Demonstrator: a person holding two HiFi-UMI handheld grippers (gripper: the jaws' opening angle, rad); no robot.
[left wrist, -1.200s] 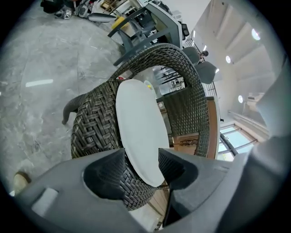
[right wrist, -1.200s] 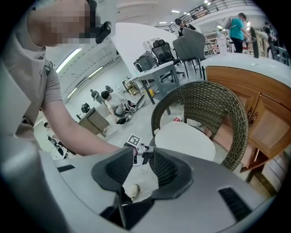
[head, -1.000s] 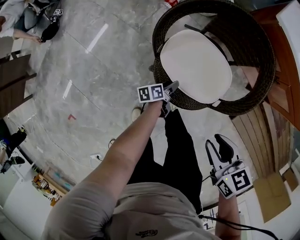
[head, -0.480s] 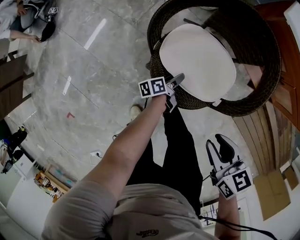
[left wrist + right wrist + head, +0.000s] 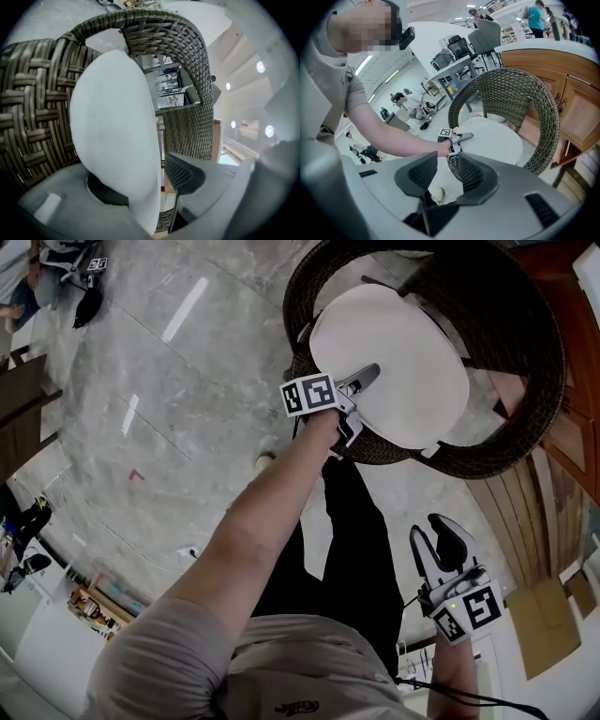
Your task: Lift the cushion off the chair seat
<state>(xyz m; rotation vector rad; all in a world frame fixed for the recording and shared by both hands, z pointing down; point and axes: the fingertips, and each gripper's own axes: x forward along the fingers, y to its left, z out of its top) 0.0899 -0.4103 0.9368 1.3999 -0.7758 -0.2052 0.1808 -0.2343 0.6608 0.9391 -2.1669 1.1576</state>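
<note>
A white oval cushion [image 5: 389, 362] lies on the seat of a round wicker chair [image 5: 520, 343]. My left gripper [image 5: 361, 395] is at the cushion's near edge, one jaw lying over the top. In the left gripper view the cushion [image 5: 112, 136] fills the gap between the jaws, against one jaw with a slit left at the other pad [image 5: 183, 173], so the gripper is open around the edge. My right gripper [image 5: 433, 529] hangs low by my right side, open and holding nothing. From the right gripper view, cushion [image 5: 492, 138], chair [image 5: 534, 108] and left gripper [image 5: 461, 137] show beyond its jaws [image 5: 443, 173].
A wooden cabinet [image 5: 572, 427] stands close behind and right of the chair. My legs [image 5: 356, 540] stand just before the chair's front. A person [image 5: 56, 268] sits on the grey stone floor far to the left. A flat cardboard piece [image 5: 544, 624] lies at the lower right.
My left gripper has moved forward from the chair's front rim onto the cushion's edge, one jaw now over its top. The right gripper has stayed put.
</note>
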